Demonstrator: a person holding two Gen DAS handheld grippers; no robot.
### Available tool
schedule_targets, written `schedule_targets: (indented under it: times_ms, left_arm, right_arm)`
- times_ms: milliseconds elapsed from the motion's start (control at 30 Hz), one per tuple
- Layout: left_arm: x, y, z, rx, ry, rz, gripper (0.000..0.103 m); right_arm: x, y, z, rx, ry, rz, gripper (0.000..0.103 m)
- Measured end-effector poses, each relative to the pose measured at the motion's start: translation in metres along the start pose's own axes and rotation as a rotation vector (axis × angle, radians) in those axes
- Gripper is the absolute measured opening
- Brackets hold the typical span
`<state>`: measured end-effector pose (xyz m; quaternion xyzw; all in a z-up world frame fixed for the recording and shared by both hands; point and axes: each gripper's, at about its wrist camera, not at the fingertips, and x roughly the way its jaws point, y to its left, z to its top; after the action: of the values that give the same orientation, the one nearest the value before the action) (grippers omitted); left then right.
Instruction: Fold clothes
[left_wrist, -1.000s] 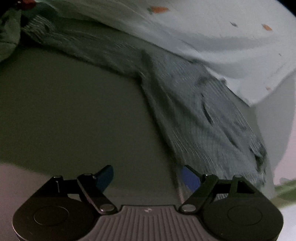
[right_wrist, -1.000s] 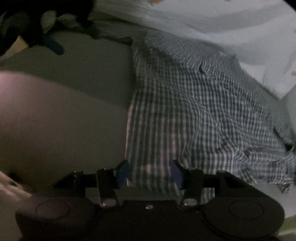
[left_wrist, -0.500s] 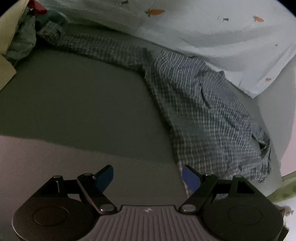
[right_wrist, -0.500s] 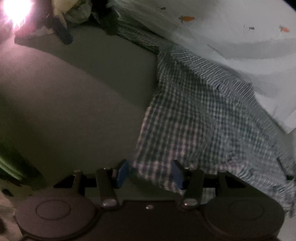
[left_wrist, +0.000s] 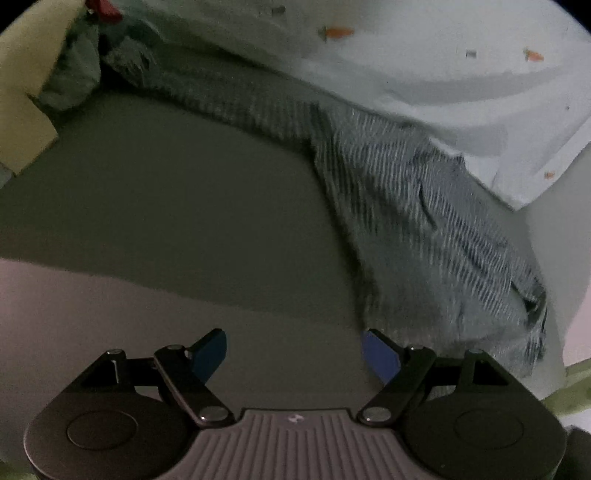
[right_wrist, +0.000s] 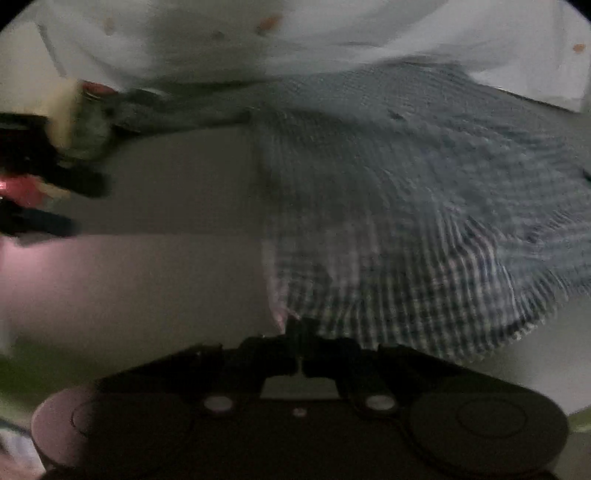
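Note:
A blue-and-white checked shirt (left_wrist: 406, 206) lies spread on a grey bed surface (left_wrist: 184, 206), one sleeve stretching to the upper left. My left gripper (left_wrist: 291, 336) hovers open over bare grey surface, with the shirt's lower edge just right of its right finger (left_wrist: 380, 354); nothing is between its pads. In the blurred right wrist view the checked shirt (right_wrist: 406, 221) fills the right half. My right gripper (right_wrist: 301, 328) is shut, and its closed tips pinch the shirt's near left hem corner.
A white sheet with small carrot prints (left_wrist: 406, 74) lies bunched behind the shirt. A heap of other clothes (left_wrist: 74, 74) and a yellow panel (left_wrist: 22, 92) sit at the far left. A dark blurred shape (right_wrist: 37, 166) stands at the left in the right wrist view.
My right gripper's jaws closed from half open onto the shirt's hem corner, and its view rolled and swung. The left gripper stayed open and drifted slightly over the grey surface.

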<state>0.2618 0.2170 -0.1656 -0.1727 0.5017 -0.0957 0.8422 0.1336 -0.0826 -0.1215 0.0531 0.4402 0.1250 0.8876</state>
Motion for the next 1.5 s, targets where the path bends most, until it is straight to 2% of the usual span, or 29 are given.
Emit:
schedule_targets:
  times_ms: [100,200,267,367,400,467,500,533,633,767,833,933,1000,1067,1100,1233,1300,1400,1500]
  left_arm:
    - [-0.012,0.003,0.008,0.001,-0.041,0.002,0.082]
    - [-0.014,0.007,0.012,-0.004,-0.058,0.007,0.082]
    - [-0.010,0.009,0.011,-0.015,-0.049,0.005,0.082]
    - [0.001,0.009,0.007,-0.017,-0.018,-0.003,0.082]
    - [0.006,0.008,0.005,-0.014,-0.008,-0.003,0.082]
    - [0.013,0.009,0.002,0.003,0.018,-0.009,0.082]
    - [0.018,0.008,0.002,0.008,0.032,-0.018,0.082]
    - [0.024,0.006,0.001,0.013,0.047,-0.027,0.082]
    - [0.041,0.000,0.005,0.017,0.077,-0.067,0.082]
    - [0.056,-0.028,0.016,0.067,0.077,-0.084,0.082]
    - [0.060,-0.047,0.021,0.087,0.059,-0.087,0.083]
    - [0.070,-0.074,0.027,0.098,0.040,-0.094,0.083]
    - [0.079,-0.096,0.028,0.100,0.024,-0.074,0.083]
    - [0.090,-0.119,0.025,0.103,-0.001,-0.030,0.084]
    - [0.096,-0.130,0.023,0.105,-0.014,-0.009,0.084]
    - [0.130,-0.170,0.016,0.014,-0.038,0.168,0.085]
    - [0.147,-0.182,0.016,-0.083,-0.054,0.193,0.085]
    - [0.176,-0.197,0.031,-0.109,-0.053,0.265,0.085]
    - [0.191,-0.212,0.062,-0.052,-0.120,0.339,0.085]
  right_arm:
    - [-0.023,0.043,0.003,-0.170,0.004,0.164,0.001]
    - [-0.015,0.079,-0.006,-0.266,0.063,0.263,0.001]
    - [0.006,0.090,-0.011,-0.273,0.139,0.303,0.001]
    - [0.027,0.097,-0.008,-0.268,0.201,0.292,0.004]
    - [0.028,0.095,-0.006,-0.264,0.207,0.287,0.009]
    - [0.027,0.088,-0.001,-0.254,0.204,0.263,0.027]
    - [0.023,0.082,0.001,-0.238,0.203,0.241,0.042]
    - [0.019,0.076,0.003,-0.222,0.203,0.220,0.047]
    - [0.006,0.047,0.013,-0.134,0.200,0.135,0.050]
    - [-0.015,-0.011,0.029,0.011,0.135,0.006,0.054]
    - [-0.024,-0.048,0.040,0.083,0.085,-0.065,0.066]
    - [-0.029,-0.103,0.056,0.121,0.018,-0.155,0.075]
    - [-0.027,-0.146,0.070,0.128,-0.020,-0.209,0.078]
    - [-0.019,-0.191,0.083,0.123,-0.049,-0.235,0.086]
    - [-0.014,-0.213,0.091,0.110,-0.063,-0.239,0.089]
    - [0.021,-0.302,0.129,0.003,-0.092,-0.247,0.090]
    - [0.042,-0.336,0.154,-0.041,-0.098,-0.237,0.089]
    - [0.071,-0.372,0.200,-0.082,-0.161,-0.172,0.089]
    - [0.108,-0.399,0.254,-0.031,-0.217,-0.058,0.089]
